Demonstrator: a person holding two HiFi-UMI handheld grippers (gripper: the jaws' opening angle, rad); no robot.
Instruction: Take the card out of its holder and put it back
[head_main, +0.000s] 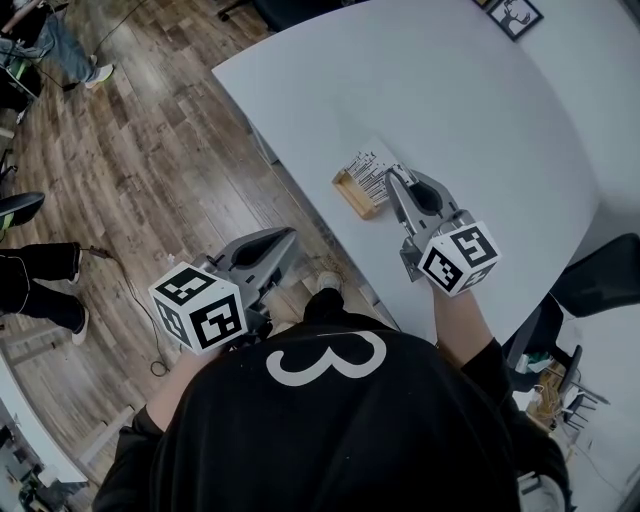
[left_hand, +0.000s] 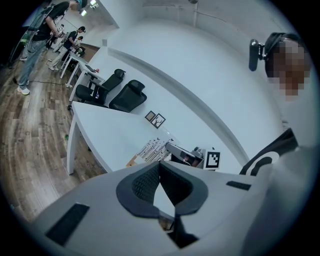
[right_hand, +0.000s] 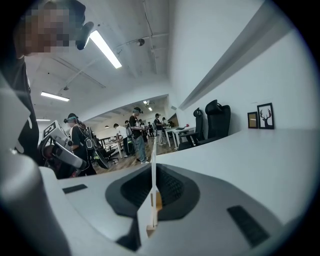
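Note:
A white card (head_main: 365, 168) printed with black bars stands in a small wooden holder (head_main: 353, 195) near the front edge of the white table (head_main: 480, 120). My right gripper (head_main: 392, 178) is at the card's right end, shut on it. In the right gripper view the card (right_hand: 152, 150) shows edge-on between the pads, with the holder's wood (right_hand: 157, 202) at its foot. My left gripper (head_main: 290, 238) hangs off the table over the floor, shut and empty. The left gripper view looks past its closed jaws (left_hand: 160, 166) at the card (left_hand: 152, 149), the holder (left_hand: 132, 161) and the right gripper (left_hand: 186, 156).
Two small framed pictures (head_main: 515, 15) stand at the table's far corner. Black office chairs (left_hand: 127, 95) sit beyond the table, and another chair (head_main: 600, 275) is at my right. People stand at desks in the background (right_hand: 135, 132). Wooden floor (head_main: 130, 170) lies left of the table.

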